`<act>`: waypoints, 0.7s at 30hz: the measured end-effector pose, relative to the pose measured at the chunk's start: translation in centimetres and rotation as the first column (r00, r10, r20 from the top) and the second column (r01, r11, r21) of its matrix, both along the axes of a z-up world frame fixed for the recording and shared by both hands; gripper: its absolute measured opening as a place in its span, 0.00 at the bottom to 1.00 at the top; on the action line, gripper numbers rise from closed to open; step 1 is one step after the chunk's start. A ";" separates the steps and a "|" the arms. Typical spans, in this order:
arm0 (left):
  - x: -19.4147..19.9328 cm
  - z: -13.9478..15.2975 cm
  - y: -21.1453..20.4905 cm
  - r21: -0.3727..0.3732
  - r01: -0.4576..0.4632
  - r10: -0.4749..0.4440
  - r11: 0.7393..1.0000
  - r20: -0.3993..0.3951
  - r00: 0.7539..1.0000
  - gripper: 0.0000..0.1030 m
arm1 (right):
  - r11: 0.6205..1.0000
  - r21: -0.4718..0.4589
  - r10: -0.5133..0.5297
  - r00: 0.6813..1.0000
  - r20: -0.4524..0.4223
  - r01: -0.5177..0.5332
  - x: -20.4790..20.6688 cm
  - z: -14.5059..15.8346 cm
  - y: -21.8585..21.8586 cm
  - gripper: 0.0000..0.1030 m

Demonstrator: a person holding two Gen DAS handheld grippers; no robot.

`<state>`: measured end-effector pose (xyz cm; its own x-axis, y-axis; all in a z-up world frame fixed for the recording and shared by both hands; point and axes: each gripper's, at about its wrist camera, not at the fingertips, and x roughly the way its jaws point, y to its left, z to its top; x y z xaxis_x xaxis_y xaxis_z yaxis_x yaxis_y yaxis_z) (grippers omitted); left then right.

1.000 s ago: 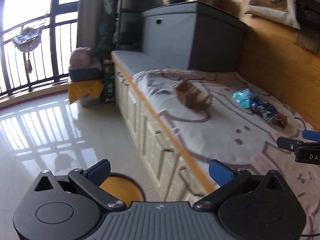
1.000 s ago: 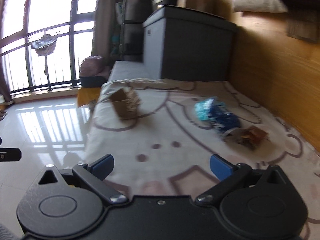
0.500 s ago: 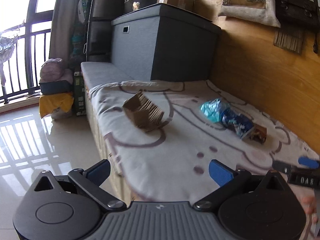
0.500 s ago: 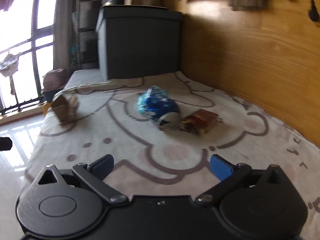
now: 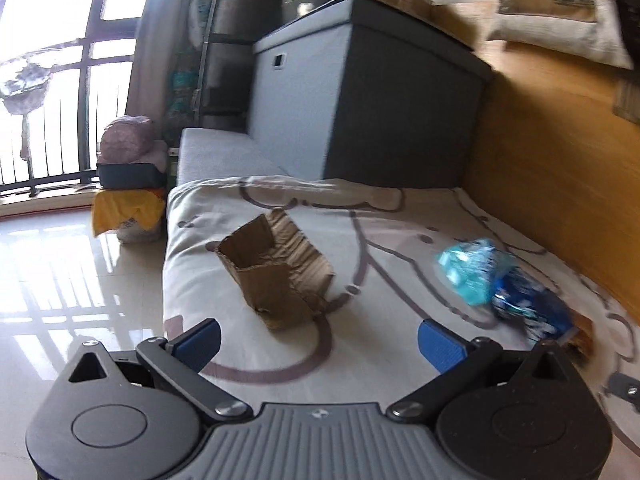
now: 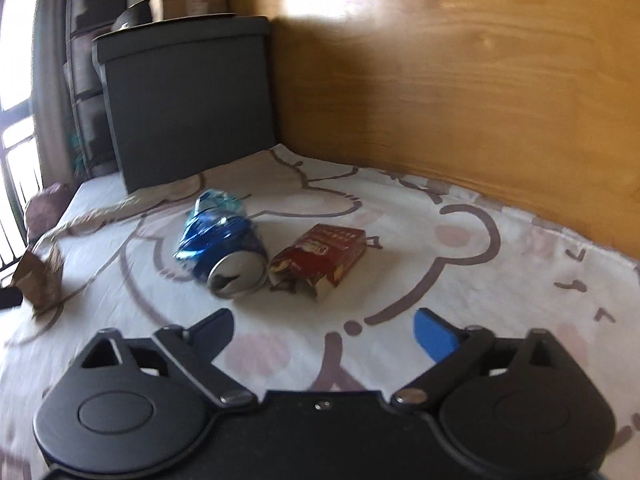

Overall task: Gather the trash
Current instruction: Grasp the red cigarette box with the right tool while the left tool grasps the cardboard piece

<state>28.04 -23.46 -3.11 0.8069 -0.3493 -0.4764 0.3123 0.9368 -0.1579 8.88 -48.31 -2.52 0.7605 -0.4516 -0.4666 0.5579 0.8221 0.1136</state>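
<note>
Trash lies on a bed sheet (image 6: pixel 400 216) with a cartoon print. A torn brown cardboard piece (image 5: pixel 276 268) sits just ahead of my left gripper (image 5: pixel 318 342), which is open and empty. A blue crinkled snack bag (image 6: pixel 222 244), its silver mouth facing me, lies beside a crushed red carton (image 6: pixel 320 258), both a short way ahead of my right gripper (image 6: pixel 324 330). The right jaws are closing, with nothing between them. In the left wrist view the blue bag (image 5: pixel 520 300) and a teal wrapper (image 5: pixel 468 272) are at the right. The cardboard (image 6: pixel 38 280) shows at the left edge of the right wrist view.
A dark grey storage box (image 5: pixel 360 100) stands at the bed's far end, with boxes on top. A wooden wall panel (image 6: pixel 460 100) runs along the bed's right side. Glossy tiled floor (image 5: pixel 60 280) lies to the left, with a yellow-draped pile (image 5: pixel 128 200) by the balcony railing.
Both grippers moved in over the bed toward the trash. The cardboard now looms close before the left gripper; the blue bag and red carton are nearer the right gripper, whose jaws narrowed slightly.
</note>
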 end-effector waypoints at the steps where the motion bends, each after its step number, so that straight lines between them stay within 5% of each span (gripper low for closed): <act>1: 0.6 -0.3 -0.1 -0.003 -0.009 0.009 1.000 -0.004 1.000 1.00 | 1.000 0.016 -0.008 1.000 0.011 0.008 0.4 -0.2 -0.4 0.90; 6: 3.2 -1.6 -0.9 0.011 -0.032 0.032 0.999 -0.021 0.999 1.00 | 0.998 0.045 -0.048 0.998 0.029 0.047 2.9 -1.1 -1.9 0.84; 14: 6.6 -2.7 -2.8 0.060 -0.052 0.057 0.997 -0.079 0.995 1.00 | 0.999 0.018 -0.030 0.995 -0.093 0.031 6.9 -2.0 -2.9 0.69; 21: 8.6 -2.8 -4.1 0.109 -0.093 0.102 0.990 -0.080 0.992 1.00 | 0.998 0.059 -0.032 0.998 -0.046 0.034 7.2 -2.1 -4.4 0.46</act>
<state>36.64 -27.60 -5.90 0.7897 -0.2158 -0.5743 0.2087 0.9748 -0.0792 16.10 -52.66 -4.58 0.7234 -0.4464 -0.5267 0.5901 0.7957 0.1361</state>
